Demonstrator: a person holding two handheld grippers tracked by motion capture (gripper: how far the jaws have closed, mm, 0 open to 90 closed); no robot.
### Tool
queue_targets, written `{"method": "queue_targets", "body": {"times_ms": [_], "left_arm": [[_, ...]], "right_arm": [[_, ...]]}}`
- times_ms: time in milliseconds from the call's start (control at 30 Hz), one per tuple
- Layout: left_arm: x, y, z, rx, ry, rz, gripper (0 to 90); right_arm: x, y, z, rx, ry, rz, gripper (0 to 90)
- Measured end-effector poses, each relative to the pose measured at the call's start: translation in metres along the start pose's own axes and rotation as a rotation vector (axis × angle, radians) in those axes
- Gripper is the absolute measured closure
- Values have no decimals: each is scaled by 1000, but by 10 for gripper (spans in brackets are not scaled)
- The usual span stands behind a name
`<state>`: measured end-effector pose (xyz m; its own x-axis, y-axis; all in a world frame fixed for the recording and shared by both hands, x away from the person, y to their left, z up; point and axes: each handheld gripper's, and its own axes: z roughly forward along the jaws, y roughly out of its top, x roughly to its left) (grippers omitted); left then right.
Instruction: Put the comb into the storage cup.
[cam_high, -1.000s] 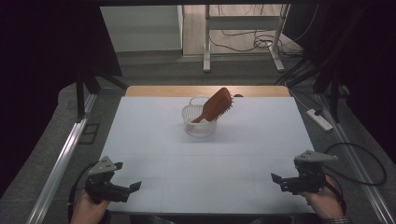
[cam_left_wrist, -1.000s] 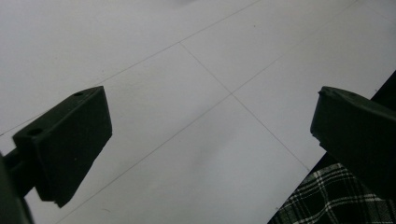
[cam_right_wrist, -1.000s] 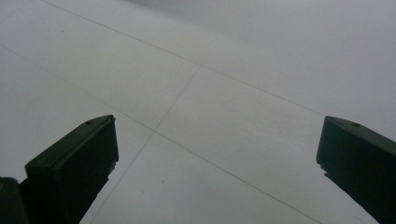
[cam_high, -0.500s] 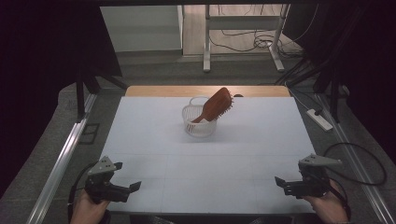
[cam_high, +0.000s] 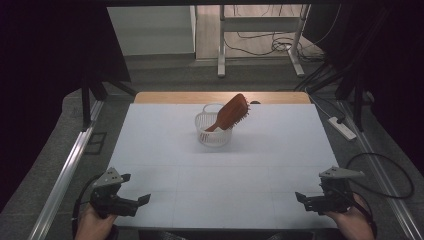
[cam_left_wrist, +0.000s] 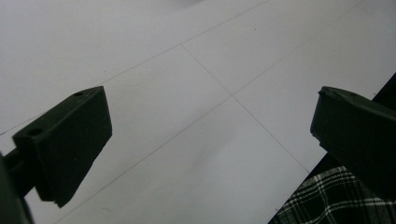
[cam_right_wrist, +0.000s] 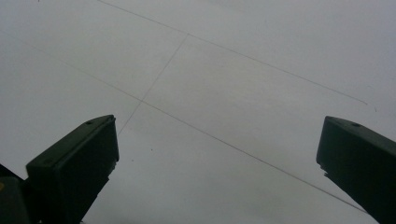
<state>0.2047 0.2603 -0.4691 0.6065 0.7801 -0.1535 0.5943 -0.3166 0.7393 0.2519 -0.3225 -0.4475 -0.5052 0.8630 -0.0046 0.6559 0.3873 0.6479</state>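
High view: two hand-held grippers, one white basket and one brown hairbrush on a white table. The left gripper (cam_high: 143, 200) sits at the near left corner of the table (cam_high: 260, 165) and the right gripper (cam_high: 300, 196) at the near right corner; each is held from below by one hand, and both hands are cut off by the bottom edge. In the left gripper view (cam_left_wrist: 210, 135) and the right gripper view (cam_right_wrist: 215, 154) the two black jaws of each stand wide apart with nothing between them, above bare white sheet crossed by thin seam lines. The basket (cam_high: 214, 135) stands upright, centred toward the far edge and well apart from both grippers. The hairbrush (cam_high: 233, 112) leans in it, handle down inside the basket and head tilted up and to the right above the rim; the lower handle is hidden by the basket wall, and the bristles are too small to make out clearly. One strip of bare wood (cam_high: 165, 97) shows at the far edge beyond the white sheet. Beyond the table: two pale frame legs (cam_high: 220, 45), a tangle of dark cables (cam_high: 260, 42) on the floor, and one white power strip (cam_high: 342, 128) to the right. Dark areas flank the scene and their contents cannot be told. Checked fabric (cam_left_wrist: 322, 200) appears at the lower right of the left gripper view, past the table edge.
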Motion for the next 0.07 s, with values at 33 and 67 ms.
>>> {"method": "queue_targets", "body": {"times_ms": [33, 67], "left_arm": [[0, 0, 0, -7, -3, -6, 0], [0, 0, 0, -7, -3, -6, 0]], "right_arm": [[0, 0, 0, 3, 0, -4, 0], [0, 0, 0, 3, 0, -4, 0]]}}
